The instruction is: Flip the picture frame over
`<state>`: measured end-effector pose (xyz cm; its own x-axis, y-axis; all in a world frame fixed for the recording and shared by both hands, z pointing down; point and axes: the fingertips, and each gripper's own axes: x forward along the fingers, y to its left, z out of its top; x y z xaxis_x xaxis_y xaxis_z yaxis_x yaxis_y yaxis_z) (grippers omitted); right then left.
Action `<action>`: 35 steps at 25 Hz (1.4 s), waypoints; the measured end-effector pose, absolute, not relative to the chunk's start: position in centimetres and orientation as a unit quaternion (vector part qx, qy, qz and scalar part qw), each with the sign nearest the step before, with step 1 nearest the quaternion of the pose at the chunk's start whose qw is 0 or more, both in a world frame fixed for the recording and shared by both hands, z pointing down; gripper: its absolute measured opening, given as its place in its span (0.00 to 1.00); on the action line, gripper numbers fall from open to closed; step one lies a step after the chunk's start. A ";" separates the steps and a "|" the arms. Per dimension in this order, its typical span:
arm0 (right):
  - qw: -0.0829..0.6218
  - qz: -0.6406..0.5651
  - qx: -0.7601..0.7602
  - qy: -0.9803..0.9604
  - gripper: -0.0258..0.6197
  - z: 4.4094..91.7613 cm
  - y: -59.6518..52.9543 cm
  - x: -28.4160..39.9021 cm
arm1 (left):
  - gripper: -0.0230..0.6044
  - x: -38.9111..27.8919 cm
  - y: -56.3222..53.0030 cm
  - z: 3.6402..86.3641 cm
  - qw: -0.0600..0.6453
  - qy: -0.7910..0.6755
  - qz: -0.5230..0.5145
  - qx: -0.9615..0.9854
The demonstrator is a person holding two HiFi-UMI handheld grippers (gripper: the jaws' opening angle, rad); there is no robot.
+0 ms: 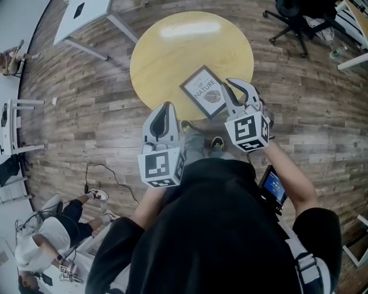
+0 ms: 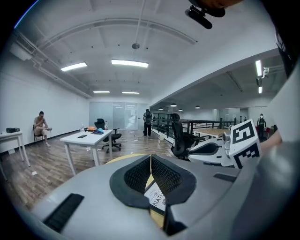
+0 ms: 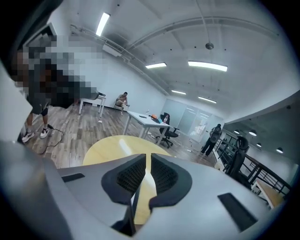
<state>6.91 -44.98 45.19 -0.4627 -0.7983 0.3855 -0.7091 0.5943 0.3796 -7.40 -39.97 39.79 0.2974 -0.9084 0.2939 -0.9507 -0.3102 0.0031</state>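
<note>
The picture frame (image 1: 205, 92) lies face up near the front edge of the round yellow table (image 1: 172, 51), its dark border around a white print with a leaf. My left gripper (image 1: 167, 106) hovers left of the frame, over the table's rim, with its jaws shut and empty. In the left gripper view the jaws (image 2: 150, 157) meet, and the frame's print (image 2: 156, 197) shows below them. My right gripper (image 1: 238, 84) hangs above the frame's right corner. Its jaws (image 3: 146, 157) stand almost together with only a thin slit between them and nothing in it.
A white desk (image 1: 86, 14) stands beyond the table at the upper left, and a black office chair (image 1: 296, 20) at the upper right. A person crouches on the wooden floor at the lower left (image 1: 52, 229), near a cable (image 1: 109, 172).
</note>
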 end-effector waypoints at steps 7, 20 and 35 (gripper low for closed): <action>0.208 -0.032 0.414 -0.886 0.07 42.6 -43.8 7.0 | 0.07 -5.8 -40.5 38.1 0.077 -0.575 0.116 0.806; 0.112 -0.001 0.397 -0.911 0.07 36.4 -44.0 3.2 | 0.07 -4.8 -44.2 35.9 0.074 -0.529 0.098 0.840; 0.019 0.063 0.426 -0.902 0.07 32.8 -46.0 4.7 | 0.07 -6.3 -45.8 34.0 0.053 -0.507 0.071 0.858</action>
